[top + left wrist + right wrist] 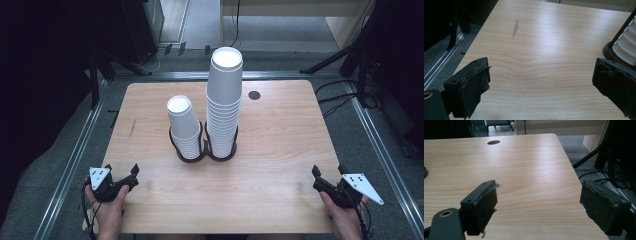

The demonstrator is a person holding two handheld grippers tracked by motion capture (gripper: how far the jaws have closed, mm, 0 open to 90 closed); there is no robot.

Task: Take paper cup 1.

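**Both jaws wide open, cups wait in the middle**

The jaws of the left gripper [121, 181] and the right gripper [327, 184] stand wide apart and hold nothing. Each rests at a near corner, likely so the hands start out of the way.

The table [280, 150] is big and bare around them. In its middle stands the tall stack [224, 107] of white cups, with the short stack [184, 127] just beside it on the left. Both sit in a black holder [192, 158], which likely keeps them upright. The cups are well apart from both grippers.
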